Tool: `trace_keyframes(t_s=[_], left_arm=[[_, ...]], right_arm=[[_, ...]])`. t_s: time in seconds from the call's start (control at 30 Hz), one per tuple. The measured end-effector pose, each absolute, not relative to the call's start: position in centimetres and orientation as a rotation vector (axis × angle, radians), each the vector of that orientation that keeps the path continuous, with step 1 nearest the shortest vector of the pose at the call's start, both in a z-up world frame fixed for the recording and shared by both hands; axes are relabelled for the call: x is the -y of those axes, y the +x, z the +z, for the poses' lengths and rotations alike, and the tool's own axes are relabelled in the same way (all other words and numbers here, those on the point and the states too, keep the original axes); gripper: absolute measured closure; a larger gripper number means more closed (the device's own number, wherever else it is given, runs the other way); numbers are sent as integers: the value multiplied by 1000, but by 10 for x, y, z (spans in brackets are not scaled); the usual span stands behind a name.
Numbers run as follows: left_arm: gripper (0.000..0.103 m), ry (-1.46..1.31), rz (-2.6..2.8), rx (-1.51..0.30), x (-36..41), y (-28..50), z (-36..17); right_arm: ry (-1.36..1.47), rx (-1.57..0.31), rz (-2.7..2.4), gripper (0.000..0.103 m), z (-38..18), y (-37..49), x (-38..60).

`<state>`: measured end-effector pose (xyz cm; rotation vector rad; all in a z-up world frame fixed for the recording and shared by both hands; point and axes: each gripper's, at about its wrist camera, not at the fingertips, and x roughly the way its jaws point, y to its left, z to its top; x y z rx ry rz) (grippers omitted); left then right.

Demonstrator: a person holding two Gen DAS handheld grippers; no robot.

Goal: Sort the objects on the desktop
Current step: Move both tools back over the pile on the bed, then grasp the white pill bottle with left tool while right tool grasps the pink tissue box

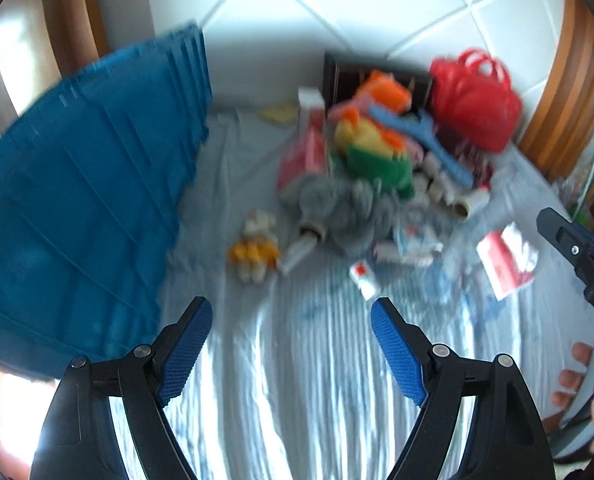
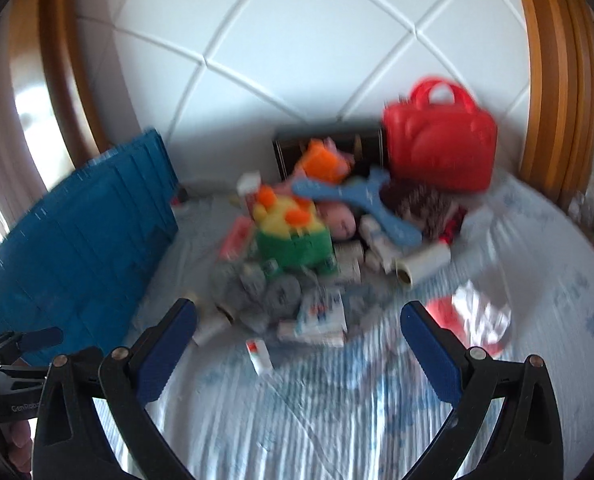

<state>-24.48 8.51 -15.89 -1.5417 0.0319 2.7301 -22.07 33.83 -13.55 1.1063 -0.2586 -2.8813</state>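
left gripper (image 1: pixel 291 320) and right gripper (image 2: pixel 299 322) hovering wide, empty, over near bedsheet (image 1: pixel 317 400). mixed pile (image 2: pixel 297 248) lying unsorted at far centre; blue crate (image 1: pixel 77 208) standing at left, red bag (image 2: pixel 437 148) at far right. sorting seemingly not begun.

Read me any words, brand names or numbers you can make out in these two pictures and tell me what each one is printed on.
"GenRobo": white letters on the black body of the left gripper, at the lower left edge of the right wrist view; the word runs on out of sight.
White and red box: markings blurred, unreadable.
Red and white packet: print blurred, unreadable.
White and blue packets: print blurred, unreadable.
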Motion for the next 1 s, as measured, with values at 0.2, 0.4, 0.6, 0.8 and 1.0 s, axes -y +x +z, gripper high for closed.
trace_keyframes(t_s=[0.2,0.4,0.6,0.8,1.0], left_arm=[[22,-1722,2672,-14,-93,-252,-238],[22,-1786,2591,-42,-109,-261,-282],[22,-1789,2509,-105,-129,-274,-310],[22,-1834,2532,-34,-138,-290,-317],[22,-1896,2658,127,-160,-311,-318]], right_arm=[[1466,308,-2774,0,-232,-225,-361],[1647,305,-2814,0,-271,-201,-396],[1792,393,-2933,0,-280,-160,-445],[1802,427,-2947,0,-282,-168,-489],[1747,279,-2828,0,-284,-216,-518]])
